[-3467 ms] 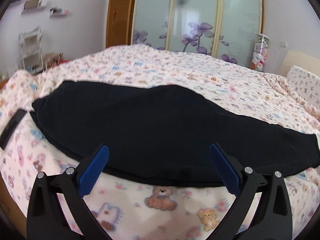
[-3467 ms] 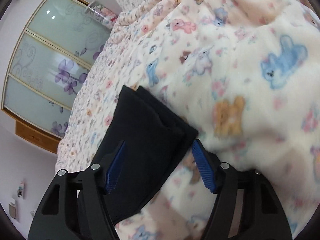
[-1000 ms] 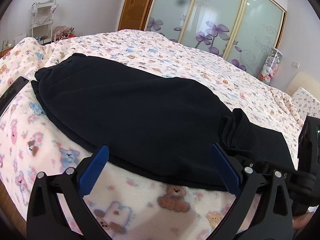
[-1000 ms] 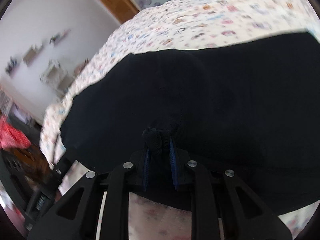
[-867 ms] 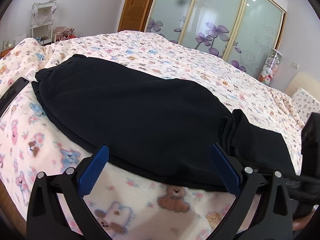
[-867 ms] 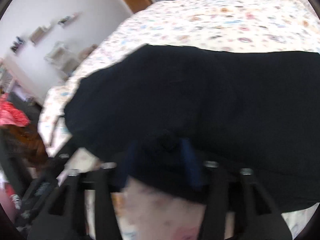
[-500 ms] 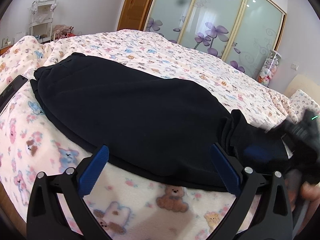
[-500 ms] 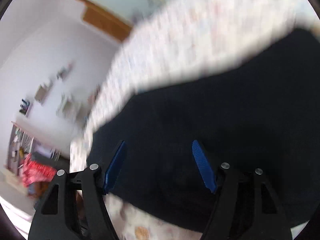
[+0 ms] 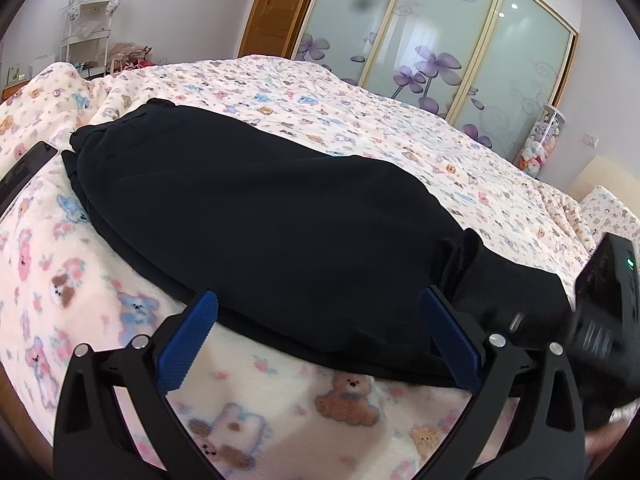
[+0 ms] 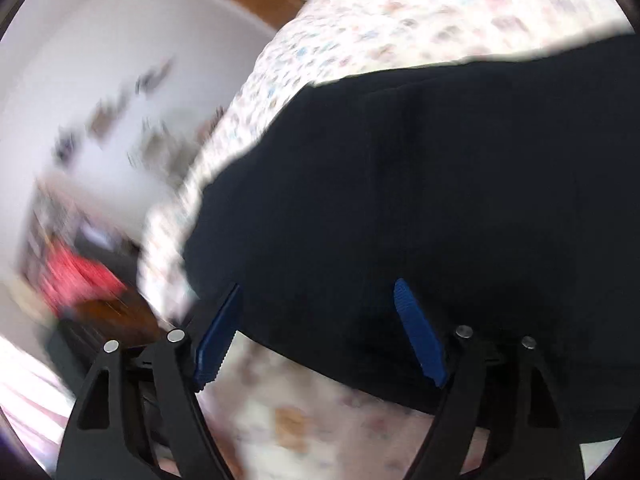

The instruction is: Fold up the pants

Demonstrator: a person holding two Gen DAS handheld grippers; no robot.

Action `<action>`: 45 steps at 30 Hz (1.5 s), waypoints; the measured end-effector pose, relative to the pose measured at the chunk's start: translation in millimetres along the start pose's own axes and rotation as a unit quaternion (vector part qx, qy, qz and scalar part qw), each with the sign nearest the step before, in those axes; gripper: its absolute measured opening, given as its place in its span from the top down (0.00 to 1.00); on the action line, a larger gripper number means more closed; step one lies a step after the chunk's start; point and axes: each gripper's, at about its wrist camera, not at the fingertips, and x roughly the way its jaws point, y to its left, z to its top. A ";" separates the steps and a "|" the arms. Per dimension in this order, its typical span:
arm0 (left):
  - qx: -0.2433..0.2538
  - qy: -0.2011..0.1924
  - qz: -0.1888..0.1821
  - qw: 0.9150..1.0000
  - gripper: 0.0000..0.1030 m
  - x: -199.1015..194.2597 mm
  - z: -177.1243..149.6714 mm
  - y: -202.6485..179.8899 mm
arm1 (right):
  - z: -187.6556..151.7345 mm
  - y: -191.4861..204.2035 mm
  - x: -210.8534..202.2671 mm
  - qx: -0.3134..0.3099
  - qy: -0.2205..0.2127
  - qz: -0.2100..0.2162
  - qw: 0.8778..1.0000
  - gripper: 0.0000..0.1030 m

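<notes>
Black pants (image 9: 280, 232) lie folded across a bear-print blanket (image 9: 280, 408) on a bed, filling the centre of the left wrist view. The left gripper (image 9: 320, 340), at six o'clock, is spread wide and empty. The right gripper (image 10: 320, 332) has just been opening, its jaws released, nothing pinched between them, above the pants' near edge

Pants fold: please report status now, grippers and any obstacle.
Left gripper open, empty. Right gripper just opened, jaws over pants, not gripping. Pants flat on blanket, cuff end bunched. Nothing in the way.
</notes>
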 end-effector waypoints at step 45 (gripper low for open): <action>-0.357 0.112 -0.152 0.915 0.02 48.7 73.7 219.3 | -59.6 -45.4 -86.7 0.052 -0.118 0.168 0.977 0.01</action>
